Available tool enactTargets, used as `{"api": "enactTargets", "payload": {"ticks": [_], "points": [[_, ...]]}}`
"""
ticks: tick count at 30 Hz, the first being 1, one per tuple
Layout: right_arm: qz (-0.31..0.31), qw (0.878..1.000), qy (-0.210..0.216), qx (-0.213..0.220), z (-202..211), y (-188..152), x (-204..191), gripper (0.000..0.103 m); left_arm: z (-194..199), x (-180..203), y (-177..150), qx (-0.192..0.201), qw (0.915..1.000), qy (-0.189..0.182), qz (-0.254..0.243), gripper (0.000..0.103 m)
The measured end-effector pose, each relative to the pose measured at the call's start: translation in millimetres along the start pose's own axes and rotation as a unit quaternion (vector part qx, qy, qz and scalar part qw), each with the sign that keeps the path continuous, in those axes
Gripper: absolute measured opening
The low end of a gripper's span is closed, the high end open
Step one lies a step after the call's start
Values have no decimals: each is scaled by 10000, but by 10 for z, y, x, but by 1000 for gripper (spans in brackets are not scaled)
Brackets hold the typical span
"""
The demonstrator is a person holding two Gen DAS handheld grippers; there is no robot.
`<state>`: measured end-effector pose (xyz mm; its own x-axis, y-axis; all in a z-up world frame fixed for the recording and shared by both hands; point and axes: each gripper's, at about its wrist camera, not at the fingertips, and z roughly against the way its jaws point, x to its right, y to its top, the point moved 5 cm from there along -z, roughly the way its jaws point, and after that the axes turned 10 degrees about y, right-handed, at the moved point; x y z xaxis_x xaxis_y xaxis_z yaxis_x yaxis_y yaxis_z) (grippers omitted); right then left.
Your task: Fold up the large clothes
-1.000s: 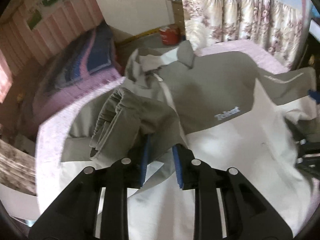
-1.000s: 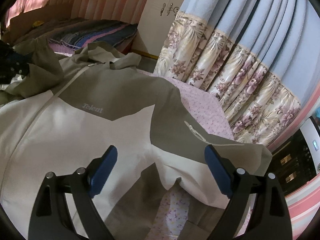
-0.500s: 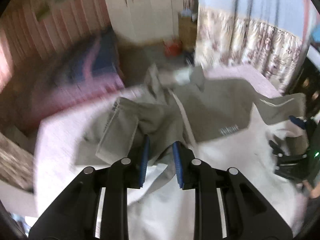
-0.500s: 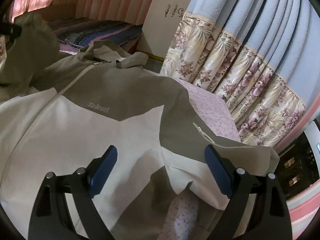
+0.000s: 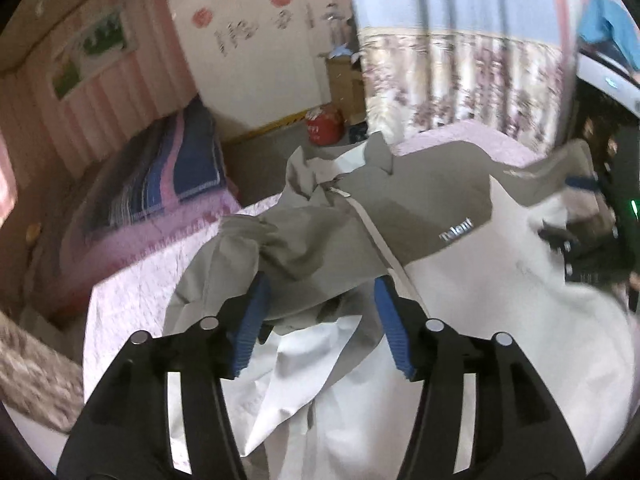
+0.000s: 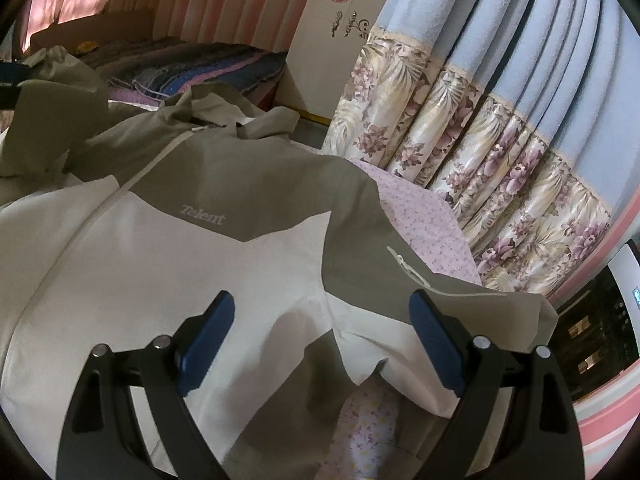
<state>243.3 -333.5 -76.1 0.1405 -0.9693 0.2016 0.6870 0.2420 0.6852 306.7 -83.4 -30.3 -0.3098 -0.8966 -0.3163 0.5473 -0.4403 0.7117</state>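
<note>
Left wrist view: left gripper [image 5: 320, 322] jaws just been opening, sleeve [image 5: 288, 256] between pads, dropped across jacket [image 5: 460, 280] front at 12 for fold.
Right gripper [image 6: 320, 344]: wide, empty, over jacket at 12, prob. ready for other sleeve.
Jacket: flat on bed [image 6: 424, 220].

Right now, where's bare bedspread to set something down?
Two patches of pink bedspread: a strip between the jacket and the floral curtain, and the corner left of the folded-over sleeve. The centre is all jacket; the left claw hangs open over the sleeve.
</note>
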Motion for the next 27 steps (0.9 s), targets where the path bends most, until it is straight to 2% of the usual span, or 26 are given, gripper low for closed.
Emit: {"api": "enactTargets", "payload": {"ticks": [4,7,8,9,11,13,15,19,21,23,27], "points": [[-239,9989,395,75,45,36,-44,89,27,20,-127,-63,9998,-195,26,58],[-111,9994,312,137,70,73,-111,89,-1,51,-275,-94,9996,-255,-71,61],[-25,9996,226,142,74,77,-134,89,-28,44,-321,-152,9995,-273,-76,70],[17,9997,192,143,75,81,-145,89,-52,18,-371,-237,9988,-432,7,99],[50,9997,186,141,75,80,-162,89,1,-64,-419,-21,9975,-654,281,100],[36,9997,194,153,79,65,-172,89,70,-149,-438,120,9925,-1099,526,100],[13,9997,215,143,68,56,-175,89,100,-224,-422,177,9901,-1181,733,100],[-2,9996,255,106,39,60,-183,89,86,-313,-387,104,9940,-818,720,100],[51,9996,264,89,28,84,-207,89,17,-373,-390,-25,9978,-347,564,100],[117,9995,266,85,32,120,-253,89,-78,-441,-391,-123,9990,-63,424,100],[378,9986,330,155,91,324,-419,89,-252,-662,-444,-294,9987,251,320,100]]}}
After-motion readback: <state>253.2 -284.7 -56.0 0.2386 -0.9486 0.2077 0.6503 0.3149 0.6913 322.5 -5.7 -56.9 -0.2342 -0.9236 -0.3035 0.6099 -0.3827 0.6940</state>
